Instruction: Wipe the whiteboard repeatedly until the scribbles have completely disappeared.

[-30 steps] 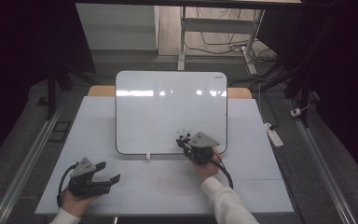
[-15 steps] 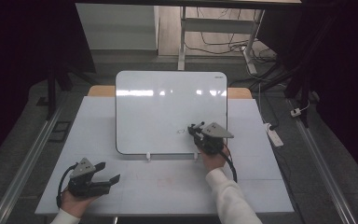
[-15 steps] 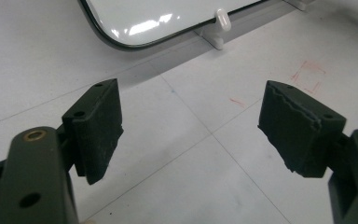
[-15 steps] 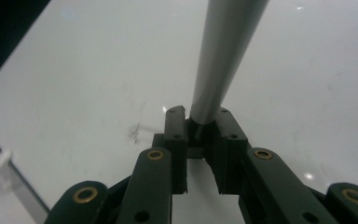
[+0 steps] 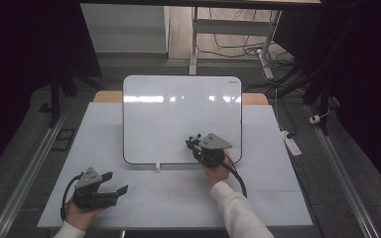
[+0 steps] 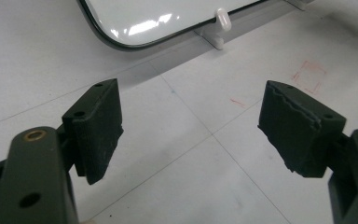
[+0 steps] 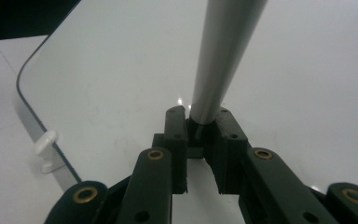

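A whiteboard [image 5: 178,119] lies flat on the white table [image 5: 278,198], with its corner in the left gripper view [image 6: 135,18]. My right gripper [image 5: 194,144] hovers over the board's lower right part. Its jaws [image 7: 200,123] are shut on a grey marker [image 7: 219,56], which rises blurred from between them above the board surface [image 7: 112,70]. My left gripper [image 5: 115,182] rests on the table at the lower left, off the board. It stands open [image 6: 189,130] with nothing between its pads.
A small white clip [image 5: 157,166] sits at the board's near edge [image 6: 222,17] [image 7: 45,142]. Faint red marks [image 6: 310,74] show on the table. A white power strip [image 5: 291,144] lies beyond the table's right edge, and metal rails run along both sides.
My right gripper swung to the right over the board, then came back left to about where it started. The left gripper has stayed put.
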The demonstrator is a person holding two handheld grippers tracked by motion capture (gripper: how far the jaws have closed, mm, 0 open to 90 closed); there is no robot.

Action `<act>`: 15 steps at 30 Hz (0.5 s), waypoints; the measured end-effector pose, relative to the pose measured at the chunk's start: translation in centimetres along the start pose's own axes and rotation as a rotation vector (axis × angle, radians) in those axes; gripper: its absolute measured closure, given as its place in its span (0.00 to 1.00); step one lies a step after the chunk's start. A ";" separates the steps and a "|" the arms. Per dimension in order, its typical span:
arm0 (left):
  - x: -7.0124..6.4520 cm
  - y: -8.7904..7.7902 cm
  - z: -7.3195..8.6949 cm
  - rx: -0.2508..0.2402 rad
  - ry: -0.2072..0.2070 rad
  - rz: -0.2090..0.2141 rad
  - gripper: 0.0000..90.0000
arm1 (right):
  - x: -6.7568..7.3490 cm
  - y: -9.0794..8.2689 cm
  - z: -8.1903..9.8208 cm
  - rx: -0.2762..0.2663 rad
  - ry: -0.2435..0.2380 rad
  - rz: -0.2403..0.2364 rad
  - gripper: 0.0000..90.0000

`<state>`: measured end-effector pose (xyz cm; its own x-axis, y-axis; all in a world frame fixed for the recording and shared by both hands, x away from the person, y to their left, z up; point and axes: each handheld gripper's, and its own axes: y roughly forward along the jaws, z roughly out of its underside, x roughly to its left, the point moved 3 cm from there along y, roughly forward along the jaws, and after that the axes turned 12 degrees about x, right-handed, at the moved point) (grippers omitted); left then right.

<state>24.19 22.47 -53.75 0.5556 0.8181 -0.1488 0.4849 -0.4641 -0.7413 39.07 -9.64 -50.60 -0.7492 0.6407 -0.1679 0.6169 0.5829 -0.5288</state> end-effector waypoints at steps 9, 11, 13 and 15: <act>0.1 -0.1 0.1 -0.002 -0.003 -0.001 0.24 | 0.5 0.5 -0.4 -0.004 0.001 -0.022 0.86; 0.0 -0.1 0.1 -0.003 0.000 -0.002 0.24 | -0.6 0.2 -0.5 -0.025 0.053 -0.001 0.86; 0.0 -0.2 0.1 -0.007 -0.003 -0.002 0.24 | -2.1 -0.4 -0.6 -0.059 0.147 0.030 0.86; 0.0 -0.2 0.0 -0.005 -0.003 -0.002 0.24 | -1.4 -0.2 -0.6 -0.044 0.122 0.028 0.86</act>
<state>24.10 22.56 -53.67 0.5524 0.8201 -0.1495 0.4896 -0.4643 -0.7381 40.19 -10.35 -49.75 -0.6981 0.7118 -0.0780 0.6494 0.5834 -0.4878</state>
